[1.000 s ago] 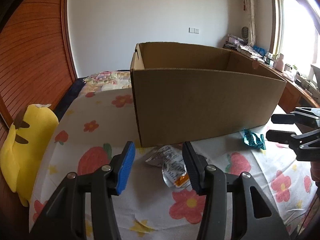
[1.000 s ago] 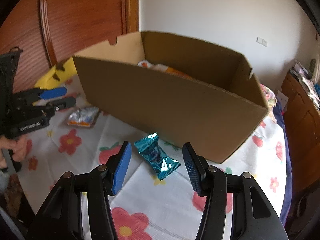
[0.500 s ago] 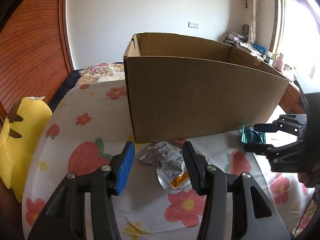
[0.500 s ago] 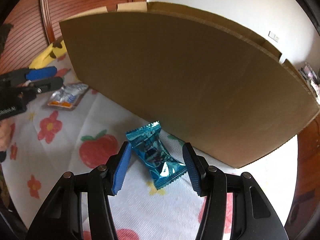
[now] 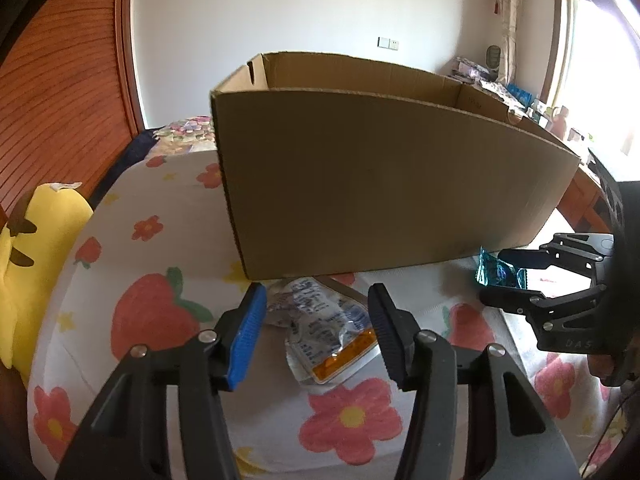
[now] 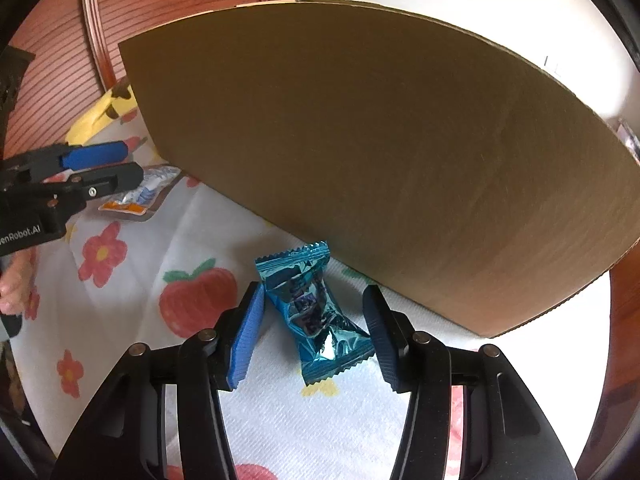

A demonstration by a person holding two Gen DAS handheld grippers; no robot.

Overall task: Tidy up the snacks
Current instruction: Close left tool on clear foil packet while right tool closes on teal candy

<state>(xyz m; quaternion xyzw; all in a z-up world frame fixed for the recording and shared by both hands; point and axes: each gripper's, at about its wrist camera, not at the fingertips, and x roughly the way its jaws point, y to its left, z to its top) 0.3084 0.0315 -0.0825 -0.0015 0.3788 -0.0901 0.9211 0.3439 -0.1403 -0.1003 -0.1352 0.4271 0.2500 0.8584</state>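
Observation:
A big open cardboard box [image 5: 380,184] stands on the flowered cloth; it fills the right wrist view [image 6: 392,152]. A silver snack pouch with an orange edge [image 5: 328,332] lies in front of the box, between the open jaws of my left gripper [image 5: 318,322]. A blue foil candy pack [image 6: 312,312] lies by the box wall, between the open jaws of my right gripper [image 6: 314,324]. The pack also shows in the left wrist view [image 5: 498,274], with the right gripper [image 5: 508,276] around it. The left gripper [image 6: 104,168] and pouch [image 6: 140,196] show at the left of the right wrist view.
A yellow plush toy [image 5: 36,240] lies at the cloth's left edge. A wooden wall [image 5: 60,80] is behind it. A cluttered wooden desk [image 5: 520,100] stands at the far right by a window.
Both grippers have dropped lower and moved in. The pouch now sits between the left jaws and the blue pack between the right jaws. The box rim has risen in both views.

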